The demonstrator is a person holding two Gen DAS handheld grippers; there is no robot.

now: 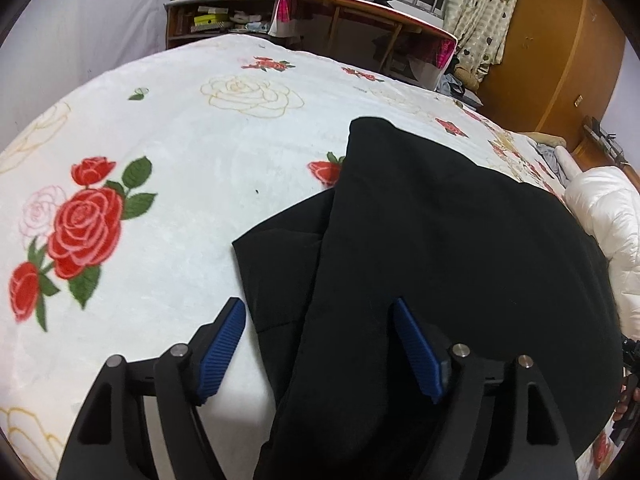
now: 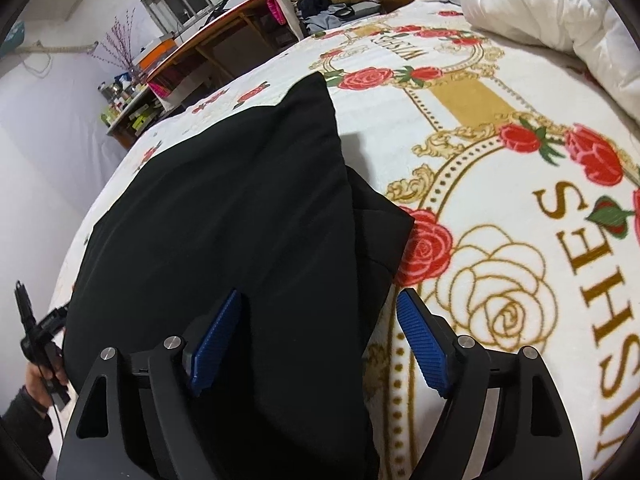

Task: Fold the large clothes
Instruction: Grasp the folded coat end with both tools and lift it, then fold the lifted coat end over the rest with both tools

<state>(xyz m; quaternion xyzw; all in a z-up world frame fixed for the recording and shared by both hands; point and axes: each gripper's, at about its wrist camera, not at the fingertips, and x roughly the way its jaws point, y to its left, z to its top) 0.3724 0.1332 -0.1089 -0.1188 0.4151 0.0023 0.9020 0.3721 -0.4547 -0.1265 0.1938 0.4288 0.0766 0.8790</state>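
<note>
Black garment [image 1: 460, 248] lies folded on the bed, on a white rose-print blanket [image 1: 168, 184]. A lower layer sticks out past the top layer on both sides. The near end runs out under the bottom frame edge in both views, so its full shape is cut off. Dark fabric shows almost no detail; probably trousers, hard to confirm.

Left gripper [image 1: 320, 344] is spread wide, holding nothing, blue pads [image 1: 222, 350] apart: one pad over blanket, the other over the garment. Contact with cloth cannot be told.

Right gripper [image 2: 320, 340] is likewise released, straddling the garment's right edge, one pad over black cloth, one over blanket.

White duvet [image 2: 560, 28] is bunched at the bed's far side, partly cropped. Wooden tabletop [image 1: 360, 4] and cluttered shelf [image 1: 216, 20] stand beyond the bed, blurry.
</note>
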